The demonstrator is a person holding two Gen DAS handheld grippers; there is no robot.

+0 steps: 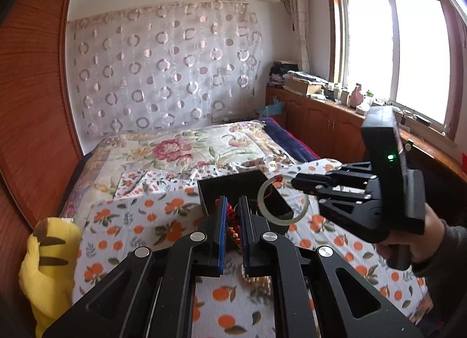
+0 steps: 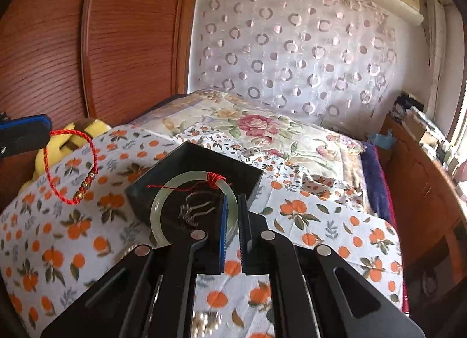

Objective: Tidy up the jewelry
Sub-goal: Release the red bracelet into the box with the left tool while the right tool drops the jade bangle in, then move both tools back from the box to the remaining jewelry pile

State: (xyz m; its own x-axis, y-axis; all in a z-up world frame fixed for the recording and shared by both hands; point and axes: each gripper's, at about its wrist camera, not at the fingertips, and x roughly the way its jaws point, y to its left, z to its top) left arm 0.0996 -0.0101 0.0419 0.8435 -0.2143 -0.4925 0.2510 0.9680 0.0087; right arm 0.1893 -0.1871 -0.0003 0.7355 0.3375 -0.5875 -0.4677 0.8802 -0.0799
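My left gripper is shut on a red cord bracelet with small gold beads; in the right wrist view it hangs as a loop from the left gripper's fingertips at the left edge. My right gripper is shut on a pale green jade bangle with a red thread knot, held over the open black box. In the left wrist view the bangle hangs from the right gripper beside the black box. A pearl strand lies on the cloth below.
An orange-print cloth covers the bed's near end, with a floral quilt behind. A yellow plush toy sits at the left. A wooden wardrobe stands on the left, a wooden cabinet under the window on the right.
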